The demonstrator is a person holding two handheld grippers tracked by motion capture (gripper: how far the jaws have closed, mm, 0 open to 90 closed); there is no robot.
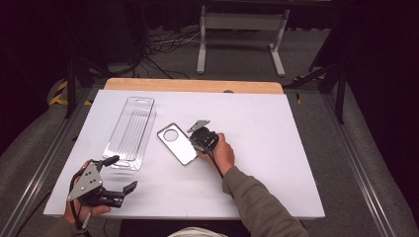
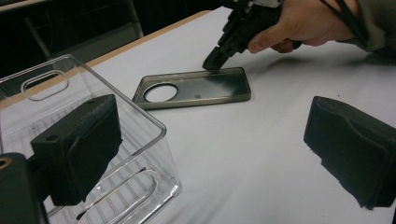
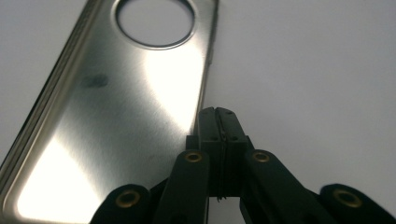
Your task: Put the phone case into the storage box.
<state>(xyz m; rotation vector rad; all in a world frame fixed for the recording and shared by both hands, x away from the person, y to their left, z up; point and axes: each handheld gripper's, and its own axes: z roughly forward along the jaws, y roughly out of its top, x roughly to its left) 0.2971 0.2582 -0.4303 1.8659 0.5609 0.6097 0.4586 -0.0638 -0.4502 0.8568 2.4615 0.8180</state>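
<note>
A metallic phone case (image 1: 178, 143) with a round camera hole lies flat, hollow side up, on the white table (image 1: 267, 148). My right gripper (image 1: 194, 141) is shut with nothing between its jaws. Its tip rests at the case's long right edge (image 3: 205, 93), and whether it touches is unclear. In the right gripper view the closed jaws (image 3: 219, 116) stand just beside the case's rim. My left gripper (image 1: 124, 173) is held open near the table's front left corner, apart from the case. In the left gripper view its pads (image 2: 79, 144) frame the case (image 2: 201, 88) and the right gripper (image 2: 212, 63).
A clear plastic packaging tray (image 1: 131, 132) with a hang slot lies left of the case, its near corner (image 2: 154, 123) close to my left jaw. A wooden strip (image 1: 192, 85) borders the table's far side. Beyond it stand a metal frame (image 1: 242, 22) and floor cables.
</note>
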